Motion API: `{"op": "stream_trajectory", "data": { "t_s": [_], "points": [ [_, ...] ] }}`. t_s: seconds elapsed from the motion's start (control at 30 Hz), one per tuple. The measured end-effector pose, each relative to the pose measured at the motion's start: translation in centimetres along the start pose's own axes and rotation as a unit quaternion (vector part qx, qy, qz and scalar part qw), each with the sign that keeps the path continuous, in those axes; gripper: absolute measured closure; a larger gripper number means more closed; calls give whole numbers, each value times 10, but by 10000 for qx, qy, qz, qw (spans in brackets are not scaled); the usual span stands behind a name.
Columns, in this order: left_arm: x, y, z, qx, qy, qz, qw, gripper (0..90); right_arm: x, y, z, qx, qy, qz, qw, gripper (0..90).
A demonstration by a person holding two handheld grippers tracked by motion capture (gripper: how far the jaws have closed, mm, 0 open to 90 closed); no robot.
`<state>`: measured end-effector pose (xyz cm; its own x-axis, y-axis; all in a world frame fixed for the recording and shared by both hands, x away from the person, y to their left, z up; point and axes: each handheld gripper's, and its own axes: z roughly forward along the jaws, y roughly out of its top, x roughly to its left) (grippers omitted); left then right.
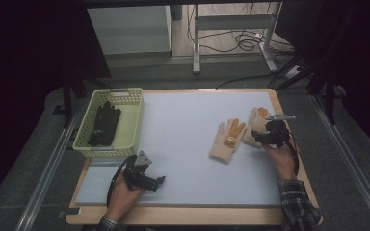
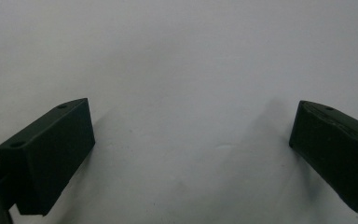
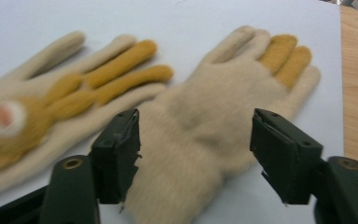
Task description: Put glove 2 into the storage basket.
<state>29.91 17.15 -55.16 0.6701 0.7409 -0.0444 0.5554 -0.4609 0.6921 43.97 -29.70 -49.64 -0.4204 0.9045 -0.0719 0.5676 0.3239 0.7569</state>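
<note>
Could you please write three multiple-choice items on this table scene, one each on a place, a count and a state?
1. Where do the black gloves lie?
A. in the yellow-green basket
B. on the floor
C. on the white mat

2. How many cream gloves lie on the mat?
A. one
B. two
C. four

3. How do the right claw's jaws stand?
A. apart, either side of the plain cream glove's cuff
B. pressed together on a basket rim
C. shut with nothing between

Answers: 1 A, they lie inside the basket; 2 B, the orange-fingered glove and the plain one lie side by side; 3 A, the right gripper view shows gaps beside the cuff.
</note>
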Motion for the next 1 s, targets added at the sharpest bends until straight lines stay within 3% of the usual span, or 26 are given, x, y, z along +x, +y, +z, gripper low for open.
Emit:
{"op": "stream_trajectory", "data": {
  "t_s": [0.2,0.43,0.47,0.57,0.7,1.0],
  "points": [
    [0,0,0,0,-2,-1,10000,0,-12,5,20,-24,-104,259,9996,288],
    [0,0,0,0,-2,-3,10000,0,-16,2,42,224,-150,287,9992,314],
    [0,0,0,4,0,2,10000,0,-17,1,42,193,-106,369,9991,348],
    [0,0,0,15,-1,17,10000,0,-16,0,40,171,-114,311,9993,518],
    [0,0,0,13,-1,16,10000,0,-14,0,37,189,-172,306,9992,611],
    [0,0,0,14,-1,17,10000,0,-15,-2,23,15,-164,313,9994,649]
  ]
}}
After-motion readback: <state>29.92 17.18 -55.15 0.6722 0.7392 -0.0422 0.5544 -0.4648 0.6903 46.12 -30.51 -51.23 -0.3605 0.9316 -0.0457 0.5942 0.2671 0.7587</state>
